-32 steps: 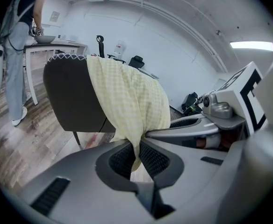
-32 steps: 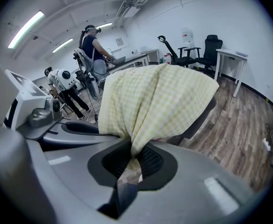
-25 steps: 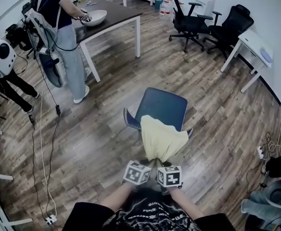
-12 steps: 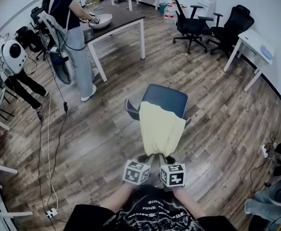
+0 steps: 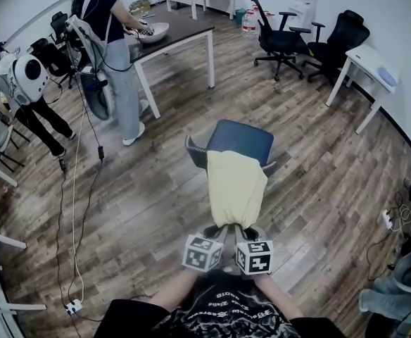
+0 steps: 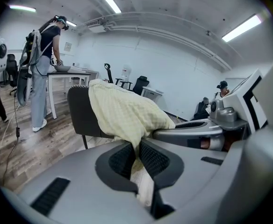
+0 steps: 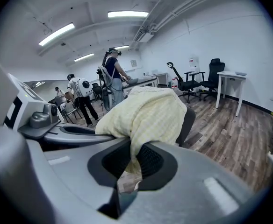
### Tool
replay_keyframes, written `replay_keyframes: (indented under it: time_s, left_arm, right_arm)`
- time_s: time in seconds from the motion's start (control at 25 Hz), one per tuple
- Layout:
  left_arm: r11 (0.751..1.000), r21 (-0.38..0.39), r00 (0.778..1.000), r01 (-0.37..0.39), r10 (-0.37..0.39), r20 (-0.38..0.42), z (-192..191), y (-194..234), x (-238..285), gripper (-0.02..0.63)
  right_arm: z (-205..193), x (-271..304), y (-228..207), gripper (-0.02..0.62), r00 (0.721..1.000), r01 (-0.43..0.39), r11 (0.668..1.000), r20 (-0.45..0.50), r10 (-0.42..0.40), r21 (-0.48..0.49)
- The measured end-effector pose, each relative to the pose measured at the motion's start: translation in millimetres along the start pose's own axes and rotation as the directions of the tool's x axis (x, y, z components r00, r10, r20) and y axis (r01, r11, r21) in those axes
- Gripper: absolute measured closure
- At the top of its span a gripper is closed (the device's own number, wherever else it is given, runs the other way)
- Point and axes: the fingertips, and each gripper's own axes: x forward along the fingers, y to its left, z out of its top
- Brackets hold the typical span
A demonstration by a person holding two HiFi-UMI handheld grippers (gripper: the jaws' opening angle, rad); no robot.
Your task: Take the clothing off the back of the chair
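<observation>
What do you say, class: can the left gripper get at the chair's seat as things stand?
Probably not: the left gripper is shut on the yellow garment, which drapes over the backrest, and that backrest stands between it and the seat.

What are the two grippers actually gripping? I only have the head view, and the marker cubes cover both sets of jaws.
Observer: The left gripper view shows the left gripper shut on a fold of the yellow garment, with cloth pinched between its pads.
Operator: And the other one?
Observer: The right gripper view shows the right gripper shut on the same garment, with a bit of cloth hanging below the pads.
Operator: Has the cloth lifted clear of the chair?
Observer: No. Seen side-on in the left gripper view, it lies draped over the top edge of the chair back and runs from there down into the jaws.
</observation>
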Motion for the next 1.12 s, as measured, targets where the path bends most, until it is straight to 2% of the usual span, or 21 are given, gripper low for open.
replay_keyframes:
  time_s: [0.24,0.68,1.12]
  left_arm:
    - [1.000,0.006,0.999,0.020,-0.020,0.046,-6,-17,-16,0.578]
    - [1.000,0.016,0.999,-0.003,0.002,0.049,-19,-31,-21,0.578]
    - [0.999,0.041,0.997,-0.005,0.001,0.081,-3,-36,-14,0.578]
  right_arm:
    - [-4,-23,7,0.563,0.999,0.004,0.999,0.054,-0.001,-0.045]
    - [-23,-40,6,0.563,0.999,0.009,0.998,0.033,-0.007,-0.057]
    - [-9,-41,-6,0.563,0.997,0.028,0.998,0.070,-0.024,-0.060]
